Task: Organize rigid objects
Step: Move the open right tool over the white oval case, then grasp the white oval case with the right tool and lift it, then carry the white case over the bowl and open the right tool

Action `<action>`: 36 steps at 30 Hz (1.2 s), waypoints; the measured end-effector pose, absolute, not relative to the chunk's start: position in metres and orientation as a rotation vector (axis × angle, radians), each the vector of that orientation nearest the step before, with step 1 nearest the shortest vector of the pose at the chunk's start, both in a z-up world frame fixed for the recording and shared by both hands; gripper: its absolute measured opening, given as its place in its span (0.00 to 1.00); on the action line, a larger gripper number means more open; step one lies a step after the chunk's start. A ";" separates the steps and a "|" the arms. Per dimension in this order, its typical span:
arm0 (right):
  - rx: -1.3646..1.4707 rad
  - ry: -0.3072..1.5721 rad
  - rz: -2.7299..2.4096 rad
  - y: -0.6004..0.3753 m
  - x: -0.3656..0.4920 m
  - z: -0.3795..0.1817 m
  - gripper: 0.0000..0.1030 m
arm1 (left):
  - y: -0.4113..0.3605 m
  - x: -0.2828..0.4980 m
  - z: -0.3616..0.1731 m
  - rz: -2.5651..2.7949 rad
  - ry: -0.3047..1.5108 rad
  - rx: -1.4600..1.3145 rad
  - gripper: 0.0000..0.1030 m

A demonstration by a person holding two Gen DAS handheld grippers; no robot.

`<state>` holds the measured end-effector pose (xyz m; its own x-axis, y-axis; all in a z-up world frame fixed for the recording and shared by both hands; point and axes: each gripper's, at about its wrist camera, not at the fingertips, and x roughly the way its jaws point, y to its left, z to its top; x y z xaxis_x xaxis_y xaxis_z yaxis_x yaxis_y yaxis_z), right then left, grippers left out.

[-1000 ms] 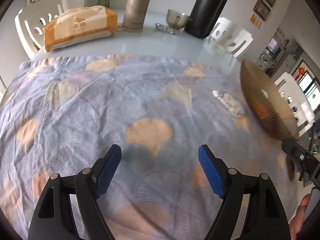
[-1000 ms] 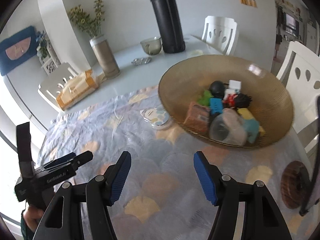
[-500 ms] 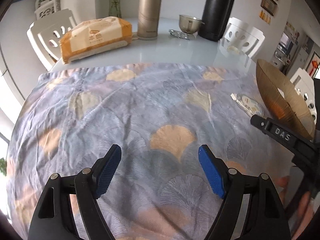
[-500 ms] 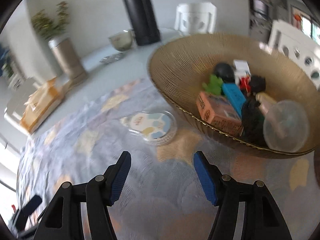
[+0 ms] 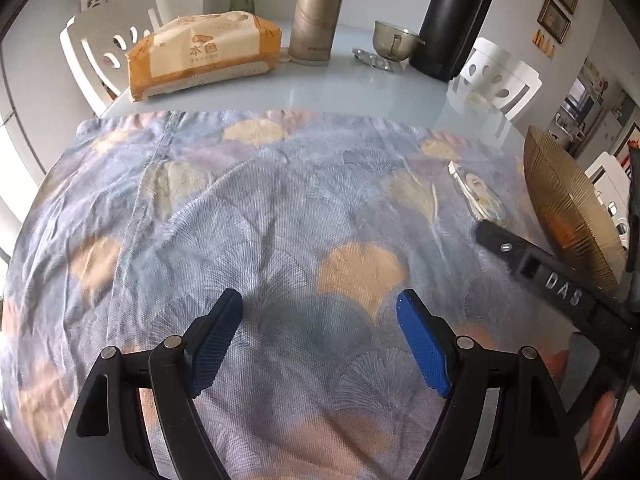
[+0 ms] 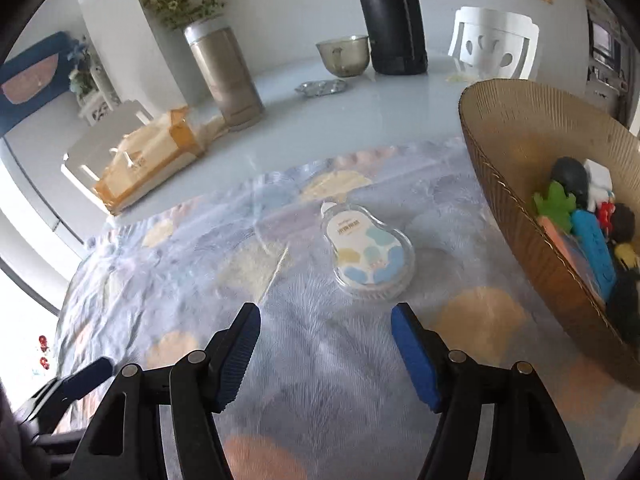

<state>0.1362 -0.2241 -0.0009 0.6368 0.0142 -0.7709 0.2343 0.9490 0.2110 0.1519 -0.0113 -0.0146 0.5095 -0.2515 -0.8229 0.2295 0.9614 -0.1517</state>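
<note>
Pear-shaped clear plastic case with pastel blue and yellow patches on its label (image 6: 368, 254) lies flat on the fan-patterned blue and orange cloth (image 6: 192, 280) that covers the near part of the worktop (image 6: 352, 112). It sits just left of the ribbed amber glass bowl (image 6: 516, 200), apart from its wall. Inside the bowl is a heap of small toys and blocks. The right hand-held gripper (image 6: 325, 354) hangs just short of the case with its blue pads spread wide and nothing between them. The left hand-held gripper (image 5: 320, 344) is over bare cloth, equally wide open and empty. At the far side stand a champagne-coloured metal flask (image 5: 318, 10), a tall black flask (image 5: 454, 20) and an orange tissue pack (image 5: 204, 54).
</note>
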 end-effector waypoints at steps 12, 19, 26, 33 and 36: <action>0.202 0.937 -0.246 -0.212 0.187 -0.009 0.85 | -0.016 0.151 -0.015 -0.283 0.989 0.007 0.76; 0.115 0.918 -0.226 -0.196 0.190 -0.006 0.47 | -0.017 0.150 -0.015 -0.293 0.987 0.011 0.76; 0.220 0.926 -0.166 -0.199 0.156 -0.001 0.47 | -0.018 0.148 -0.013 -0.297 0.973 0.011 0.76; 0.286 0.922 -0.102 -0.201 0.094 0.008 0.47 | -0.020 0.131 -0.007 -0.281 0.967 -0.006 0.76; 0.267 0.894 -0.080 -0.203 0.066 0.022 0.47 | -0.019 0.110 0.002 -0.316 0.958 -0.037 0.76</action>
